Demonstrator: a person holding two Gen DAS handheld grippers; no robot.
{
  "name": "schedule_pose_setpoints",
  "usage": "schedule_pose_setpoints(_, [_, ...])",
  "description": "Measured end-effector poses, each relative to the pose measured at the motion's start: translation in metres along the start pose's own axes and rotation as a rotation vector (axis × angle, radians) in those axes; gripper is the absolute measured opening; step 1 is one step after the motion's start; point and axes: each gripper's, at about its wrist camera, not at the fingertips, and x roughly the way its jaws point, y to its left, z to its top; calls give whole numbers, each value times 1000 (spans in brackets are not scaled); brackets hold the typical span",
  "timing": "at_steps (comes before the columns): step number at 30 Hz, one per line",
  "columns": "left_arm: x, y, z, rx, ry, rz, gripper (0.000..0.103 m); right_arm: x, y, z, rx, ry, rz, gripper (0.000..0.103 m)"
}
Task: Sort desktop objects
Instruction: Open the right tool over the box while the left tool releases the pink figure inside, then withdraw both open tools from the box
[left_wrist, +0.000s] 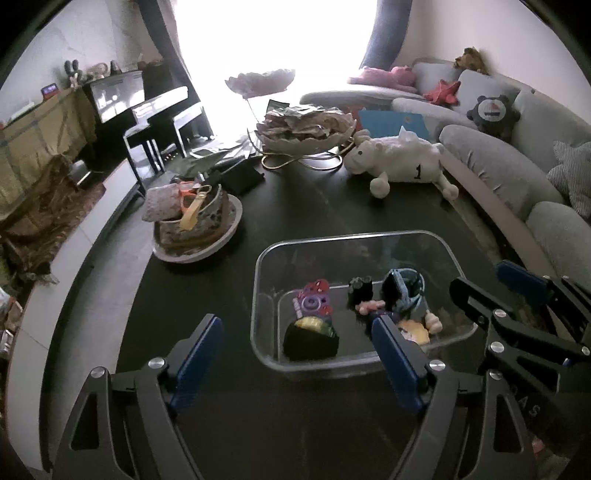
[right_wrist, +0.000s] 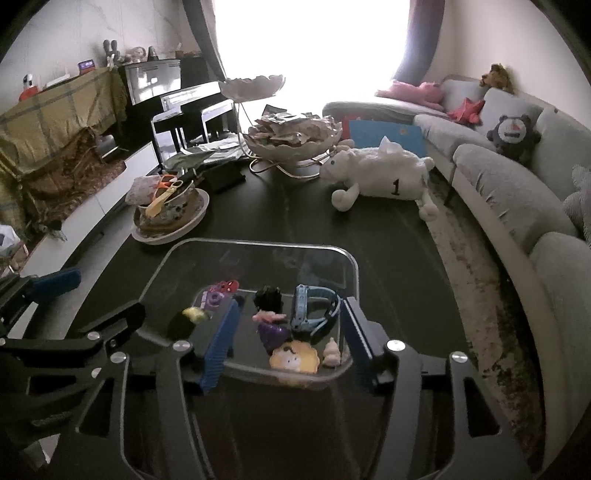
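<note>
Fingers (left_wrist: 199, 354) on both the left gripper (left_wrist: 295, 354) and right gripper (right_wrist: 290, 347) were spread wide, holding nothing, right at the clear bin (right_wrist: 258, 245) full of trinkets on the dark worktop (left_wrist: 314, 206). I'd approach the plush sheep (right_wrist: 384, 175) beyond slowly and pinch its body.

This is a living room in a home. A long grey sofa (right_wrist: 517, 177) curves along the right wall, strewn with cushions and soft toys, among them a pink plush (right_wrist: 417, 90) and a brown lion (right_wrist: 496, 75). A black upright piano (left_wrist: 122, 92) with its bench (left_wrist: 162, 129) stands by the bright curtained window (right_wrist: 314, 48). A chest draped in a checked cloth (right_wrist: 62, 107) carries small ornaments. On the dark counter (right_wrist: 369, 236) lie a white toy sheep (right_wrist: 380, 173) marked "1", a tiered shell-shaped dish (right_wrist: 291, 140) full of wrappers, and a clear plastic box (right_wrist: 255, 247) of children's trinkets.
</note>
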Motion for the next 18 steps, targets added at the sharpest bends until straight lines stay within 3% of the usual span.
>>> schedule_pose_setpoints(7, [-28, 4, -21, -19, -21, -10, 82, -33, 7, -15, -18, -48, -61, 74])
schedule_pose_setpoints(14, [-53, 3, -39, -20, -29, -6, 82, -58, 11, -29, -12, -53, -85, 76])
schedule_pose_setpoints(18, [-66, 0, -50, 0, -50, 48, 82, -68, 16, -37, -23, -48, -98, 76])
